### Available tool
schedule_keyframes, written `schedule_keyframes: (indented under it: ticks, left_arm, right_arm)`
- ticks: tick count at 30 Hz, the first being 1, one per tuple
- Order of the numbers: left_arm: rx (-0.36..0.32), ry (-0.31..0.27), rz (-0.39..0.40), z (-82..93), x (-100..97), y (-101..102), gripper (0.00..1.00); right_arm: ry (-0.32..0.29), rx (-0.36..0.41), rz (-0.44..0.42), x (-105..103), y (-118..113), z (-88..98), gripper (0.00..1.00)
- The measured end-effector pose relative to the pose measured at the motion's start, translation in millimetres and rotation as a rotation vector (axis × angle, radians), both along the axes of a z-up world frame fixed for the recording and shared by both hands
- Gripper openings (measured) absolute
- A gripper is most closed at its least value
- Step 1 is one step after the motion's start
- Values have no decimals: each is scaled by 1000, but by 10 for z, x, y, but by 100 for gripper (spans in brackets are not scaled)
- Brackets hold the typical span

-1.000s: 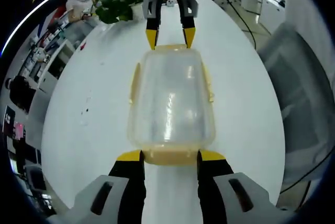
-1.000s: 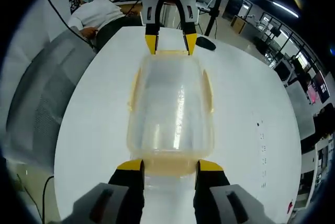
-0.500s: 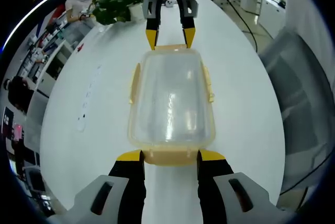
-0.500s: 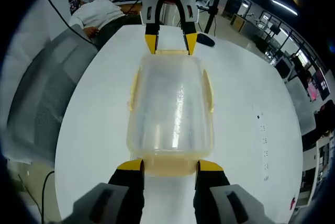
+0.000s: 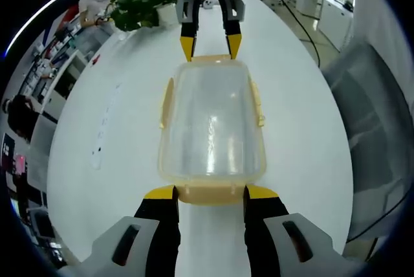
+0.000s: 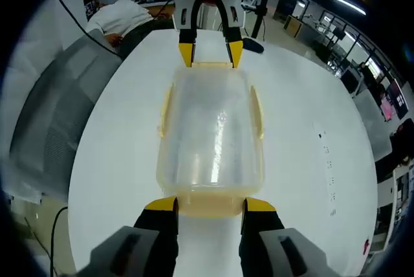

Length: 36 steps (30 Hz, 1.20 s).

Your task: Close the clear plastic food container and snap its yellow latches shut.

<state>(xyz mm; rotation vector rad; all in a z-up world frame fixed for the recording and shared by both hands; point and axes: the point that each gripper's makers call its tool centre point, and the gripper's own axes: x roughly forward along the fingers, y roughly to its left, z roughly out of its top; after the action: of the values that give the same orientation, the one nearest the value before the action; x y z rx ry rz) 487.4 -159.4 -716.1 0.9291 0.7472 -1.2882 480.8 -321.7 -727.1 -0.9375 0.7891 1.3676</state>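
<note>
Clear plastic container (image 5: 211, 128) lies lid-on in the middle of the white bench (image 5: 116, 141), lengthwise between the two grippers. Left gripper (image 5: 210, 192) at one short end, jaws spread either side of the yellow end latch (image 5: 208, 193) — right gripper (image 6: 204, 204) same at the opposite end, jaws spread too. Potted plant (image 5: 139, 5) near the far bench edge.

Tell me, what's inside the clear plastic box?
The box looks empty: just glare and the white table showing through it. The lid's shine blurs the bottom, so small bits could hide.
</note>
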Motion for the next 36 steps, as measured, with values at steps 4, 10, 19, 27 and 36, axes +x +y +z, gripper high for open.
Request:
schedule_keyframes:
  ticks: [4, 10, 19, 27, 36]
  left_arm:
    - [2, 5, -5, -25, -6, -42, 36]
    - [-2, 14, -8, -57, -13, -79, 36]
    - [-1, 27, -11, -115, 5, -116, 36]
    - [-2, 42, -7, -154, 31, -115, 37]
    - [-8, 65, -12, -200, 47, -123, 37]
  right_arm:
    - [10, -5, -3, -20, -37, -35, 34]
    - [19, -7, -8, -21, -77, -74, 34]
    - [32, -14, -13, -8, -111, -133, 35]
    - [48, -6, -23, 13, -112, -154, 35]
    - [70, 12, -37, 4, -118, -160, 35]
